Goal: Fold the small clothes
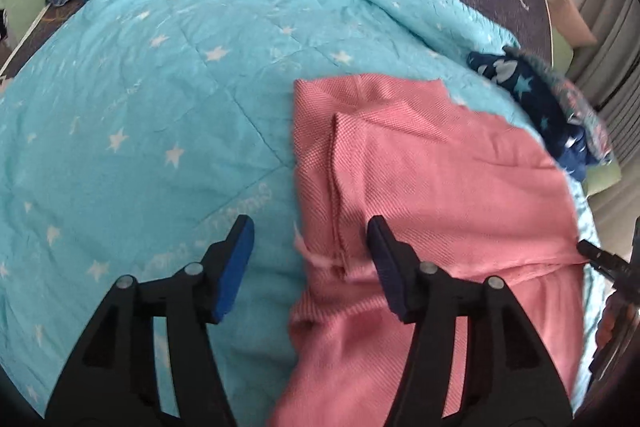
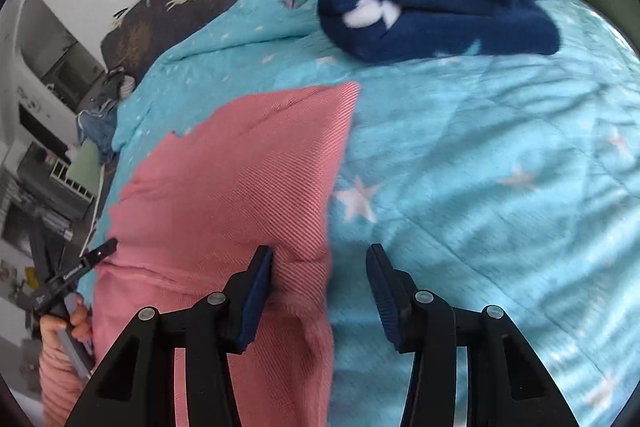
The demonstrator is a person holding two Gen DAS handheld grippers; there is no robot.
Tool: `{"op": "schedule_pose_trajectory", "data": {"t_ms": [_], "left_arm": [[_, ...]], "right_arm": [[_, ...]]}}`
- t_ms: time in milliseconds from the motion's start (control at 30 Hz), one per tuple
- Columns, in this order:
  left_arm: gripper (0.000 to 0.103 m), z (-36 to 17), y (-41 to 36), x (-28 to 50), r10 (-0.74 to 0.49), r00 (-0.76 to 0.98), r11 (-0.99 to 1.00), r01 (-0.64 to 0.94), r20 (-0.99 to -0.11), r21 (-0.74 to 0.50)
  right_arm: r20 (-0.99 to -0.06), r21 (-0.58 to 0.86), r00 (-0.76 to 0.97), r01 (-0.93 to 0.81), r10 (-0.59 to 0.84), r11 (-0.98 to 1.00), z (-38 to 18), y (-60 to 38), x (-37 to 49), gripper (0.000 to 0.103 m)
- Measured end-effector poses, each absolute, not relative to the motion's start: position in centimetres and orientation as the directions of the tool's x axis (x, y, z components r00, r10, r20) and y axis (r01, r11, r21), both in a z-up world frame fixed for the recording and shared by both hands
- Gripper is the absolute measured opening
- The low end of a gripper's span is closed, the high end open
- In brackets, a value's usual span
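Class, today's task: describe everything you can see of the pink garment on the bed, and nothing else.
The pink garment is a soft fabric with a fine diagonal rib. It lies mostly flat on the turquoise star-print quilt, with a folded layer and seam running lengthwise and a few rumples at its near end. Its far edge is straight with squared corners. The open left gripper straddles its left edge, and the open right gripper straddles its right edge. A navy star-print garment lies beyond it, apart.
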State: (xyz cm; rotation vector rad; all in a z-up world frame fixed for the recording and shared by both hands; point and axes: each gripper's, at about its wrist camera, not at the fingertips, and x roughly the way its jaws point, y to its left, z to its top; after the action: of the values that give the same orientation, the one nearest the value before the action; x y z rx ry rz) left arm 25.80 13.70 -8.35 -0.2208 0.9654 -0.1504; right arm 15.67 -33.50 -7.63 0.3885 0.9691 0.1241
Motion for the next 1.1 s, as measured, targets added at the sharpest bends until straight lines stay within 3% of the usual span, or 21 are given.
{"op": "schedule_pose_trajectory", "data": {"t_ms": [133,200,267,300,333,367,733,833,900,1100], "left_arm": [[0.06,-6.4,13.2,23.1,-0.272,0.626,0.959,0.114,-0.731,-0.259],[0.06,-7.6,12.8,23.6,-0.208,0.591,0.977,0.09,-0.779,-0.193],[0.065,-9.7,12.8,24.5,-0.157,0.534,0.987,0.058,-0.831,-0.149],[0.066,-10.2,13.1,24.4,-0.172,0.544,0.984,0.048,-0.821,-0.174],[0.066,-10.1,13.6,23.9,-0.182,0.562,0.98,0.032,-0.807,-0.198],[0.066,-9.8,13.9,23.3,-0.189,0.556,0.976,0.016,-0.81,-0.217],[0.066,-5.9,14.6,14.0,-0.285,0.616,0.957,0.139,-0.735,-0.254],[0.074,-6.2,14.8,11.8,-0.301,0.627,0.951,0.141,-0.719,-0.275],[0.079,-6.4,14.6,10.4,-0.297,0.635,0.953,0.148,-0.713,-0.265],[0.079,-7.2,14.2,7.8,-0.226,0.635,0.974,0.145,-0.738,-0.174]], "right_arm": [[-0.71,0.431,0.619,0.005,0.336,0.902,-5.6,-33.6,13.5,0.049],[-0.681,0.455,0.623,-0.051,0.385,0.889,-5.5,-33.0,13.0,0.049],[-0.731,0.436,0.57,-0.034,0.376,0.899,-6.7,-32.0,13.7,0.048],[-0.783,0.386,0.536,0.024,0.314,0.922,-7.9,-31.9,14.3,0.04],[-0.806,0.359,0.523,0.061,0.276,0.932,-8.6,-32.1,14.5,0.021],[-0.813,0.355,0.522,0.094,0.258,0.93,-9.1,-32.5,14.4,0.016],[-0.74,0.425,0.581,0.016,0.337,0.905,-6.4,-32.9,6.3,0.023],[-0.741,0.418,0.576,-0.006,0.345,0.908,-6.3,-32.4,4.8,0.023],[-0.742,0.402,0.577,-0.027,0.343,0.915,-6.2,-31.9,4.1,0.024],[-0.749,0.364,0.567,-0.079,0.342,0.928,-6.2,-30.8,2.3,0.027]]}}
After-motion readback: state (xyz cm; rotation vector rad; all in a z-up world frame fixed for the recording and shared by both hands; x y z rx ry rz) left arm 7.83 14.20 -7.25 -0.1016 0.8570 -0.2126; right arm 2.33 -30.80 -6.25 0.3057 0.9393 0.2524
